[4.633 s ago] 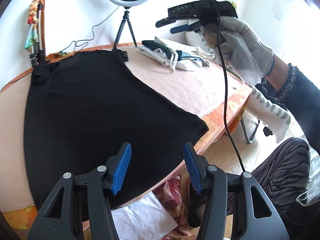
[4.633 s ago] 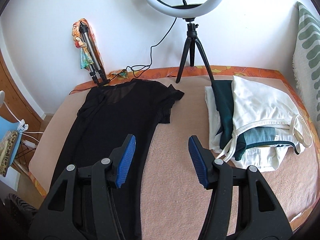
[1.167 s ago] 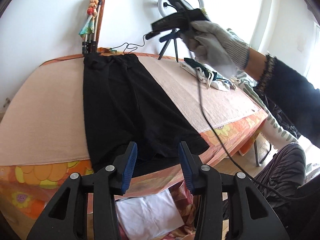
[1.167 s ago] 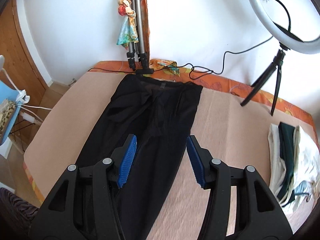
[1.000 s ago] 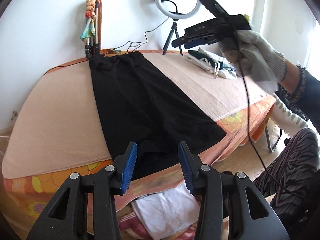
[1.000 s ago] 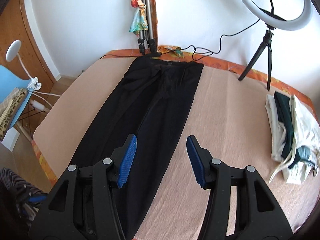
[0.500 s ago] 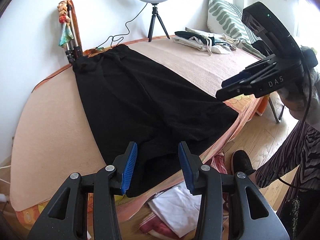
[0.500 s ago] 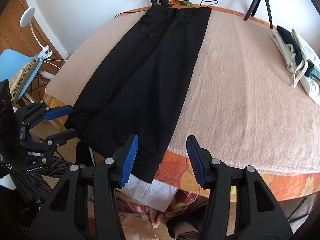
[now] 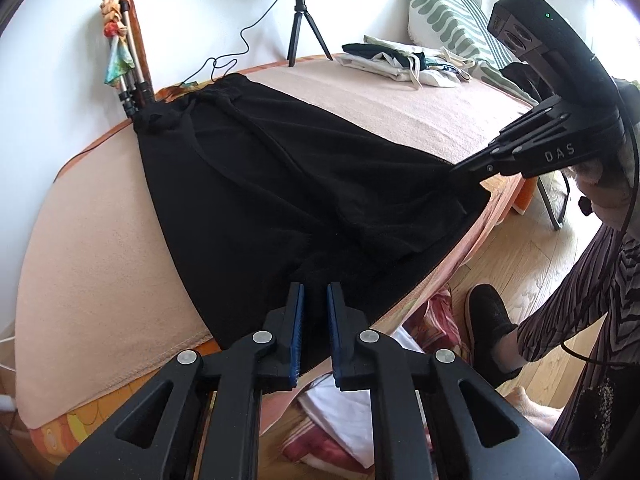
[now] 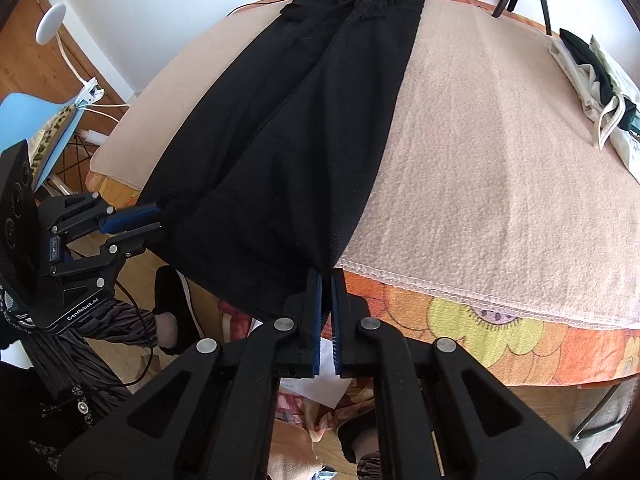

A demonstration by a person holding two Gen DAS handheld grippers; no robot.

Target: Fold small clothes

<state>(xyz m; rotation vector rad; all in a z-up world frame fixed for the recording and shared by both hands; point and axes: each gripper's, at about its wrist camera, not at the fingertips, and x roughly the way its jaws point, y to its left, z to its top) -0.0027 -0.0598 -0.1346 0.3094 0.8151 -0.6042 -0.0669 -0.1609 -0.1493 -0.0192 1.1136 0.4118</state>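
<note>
Grippers sit at the near hem of the black garment (image 9: 280,184), one at each corner. The left gripper (image 9: 316,300), at the bottom centre of the left wrist view, has its blue pads nearly pressed together on a bunched fold of the black cloth at the bench edge. The right gripper (image 10: 325,280), low and centre in the right wrist view, pinches the hem's other corner just where the cloth meets the pink blanket (image 10: 480,152). In the left wrist view that gripper reaches in from the right edge, tips on the fabric.

The garment lies long and flat, running from the lower middle of the frame up to the far edge of the bench, with a lengthwise crease and rumpled folds near the hem, which hangs over the bench edge.

A pile of pale and dark clothes (image 9: 404,60) rests at the upper right of the blanket.
</note>
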